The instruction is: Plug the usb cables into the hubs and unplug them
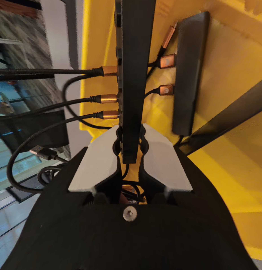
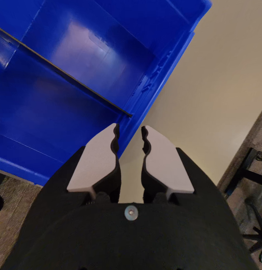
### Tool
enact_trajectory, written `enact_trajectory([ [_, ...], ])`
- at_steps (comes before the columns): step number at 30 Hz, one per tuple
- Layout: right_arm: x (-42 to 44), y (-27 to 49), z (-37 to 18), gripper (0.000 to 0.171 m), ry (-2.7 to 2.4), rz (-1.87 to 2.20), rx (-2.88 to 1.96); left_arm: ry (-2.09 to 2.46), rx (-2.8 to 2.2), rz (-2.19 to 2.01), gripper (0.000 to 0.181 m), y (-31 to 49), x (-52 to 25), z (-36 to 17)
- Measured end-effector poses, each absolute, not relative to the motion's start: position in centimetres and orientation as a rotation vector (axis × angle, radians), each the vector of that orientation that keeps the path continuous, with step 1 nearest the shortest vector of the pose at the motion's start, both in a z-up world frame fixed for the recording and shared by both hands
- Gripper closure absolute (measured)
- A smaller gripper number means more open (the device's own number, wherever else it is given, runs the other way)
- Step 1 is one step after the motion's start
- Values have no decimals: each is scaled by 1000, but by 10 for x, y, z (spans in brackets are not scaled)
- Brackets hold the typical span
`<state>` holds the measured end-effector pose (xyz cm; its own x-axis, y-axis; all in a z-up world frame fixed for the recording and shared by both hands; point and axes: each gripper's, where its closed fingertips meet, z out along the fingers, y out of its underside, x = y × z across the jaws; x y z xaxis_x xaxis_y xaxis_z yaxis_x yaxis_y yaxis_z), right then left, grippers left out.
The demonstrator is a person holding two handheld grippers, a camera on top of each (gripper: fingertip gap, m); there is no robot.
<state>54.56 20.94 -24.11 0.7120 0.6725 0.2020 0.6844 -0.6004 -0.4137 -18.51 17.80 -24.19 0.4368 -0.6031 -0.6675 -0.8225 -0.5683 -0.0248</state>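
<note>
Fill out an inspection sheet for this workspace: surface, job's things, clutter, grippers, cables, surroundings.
Surface: pale tabletop; yellow bin and blue bin with a dark divider on it.
Job's things: held hub with three copper plugs seated along its left edge; second hub lies in the yellow bin with two plugs in and one copper plug loose beside it.
Clutter: nothing seen.
Grippers: left gripper shut on the held hub's near end; right gripper open, holding nothing, at the blue bin's corner.
Cables: black braided leads trail left; a loose black USB plug hangs free.
Surroundings: carpet, blurred.
</note>
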Motion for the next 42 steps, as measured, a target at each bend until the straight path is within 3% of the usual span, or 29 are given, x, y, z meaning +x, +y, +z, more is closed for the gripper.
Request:
enact_trajectory([
  [8, 513, 203, -163, 126, -1017, -242, -2166, 1272, -2087, 1147, 158, 168, -180, -179],
  [15, 368, 152, -104, 117, -1200, 197, -1911, 1288, -1947, 1285, 158, 155, -164, -145],
  [21, 269, 113, -113, 118, -1432, 445, -1828, 1117, -2271, 725, 158, 139, -160, -172],
  [29, 226, 93, -134, 118, -1530, 610, -1841, 1199, -2572, 153, 158, 94, -169, -196],
  [42, 208, 78, -152, 117, -1575, 756, -1861, 1169, -2275, -591, 159, 66, -118, -134],
])
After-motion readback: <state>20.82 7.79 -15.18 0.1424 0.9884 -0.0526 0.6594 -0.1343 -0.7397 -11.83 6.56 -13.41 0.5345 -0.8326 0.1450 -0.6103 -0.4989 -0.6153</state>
